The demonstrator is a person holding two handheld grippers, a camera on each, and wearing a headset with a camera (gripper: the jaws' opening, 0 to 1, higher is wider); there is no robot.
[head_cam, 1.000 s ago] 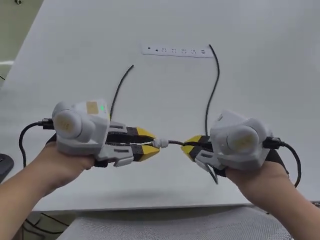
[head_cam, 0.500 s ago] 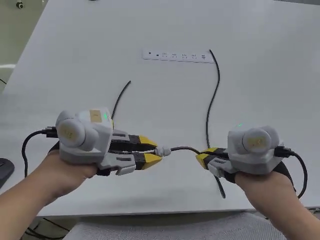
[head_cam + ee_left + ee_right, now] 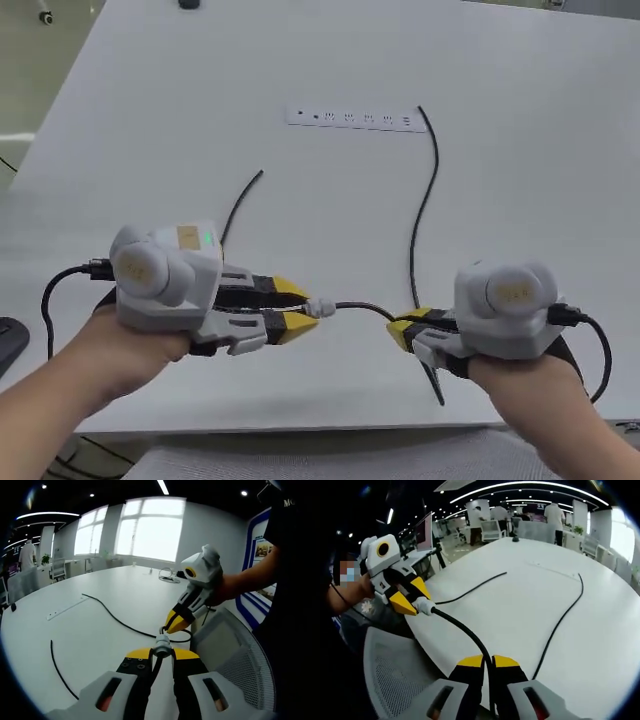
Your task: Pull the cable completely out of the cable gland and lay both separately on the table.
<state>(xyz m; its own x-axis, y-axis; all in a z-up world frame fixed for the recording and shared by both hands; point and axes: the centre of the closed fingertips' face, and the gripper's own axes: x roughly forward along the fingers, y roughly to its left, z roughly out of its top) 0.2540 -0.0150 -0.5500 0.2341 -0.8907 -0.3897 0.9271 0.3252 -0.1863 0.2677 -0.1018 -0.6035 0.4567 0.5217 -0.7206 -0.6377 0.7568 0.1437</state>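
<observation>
The left gripper (image 3: 300, 305) has its yellow tips shut tight on the small white cable gland (image 3: 320, 308). It holds the gland up in the air, over the near edge of the white table (image 3: 520, 170). The black cable (image 3: 365, 307) comes out of the gland and bends across to the right gripper (image 3: 400, 328). That gripper's tips are pressed together on the cable. The cable is not out of the gland yet. Far back on the table lies a white power strip (image 3: 350, 118). A long black wire (image 3: 425, 200) runs from beside it toward the right gripper. A shorter black wire (image 3: 240, 200) lies to the left.
</observation>
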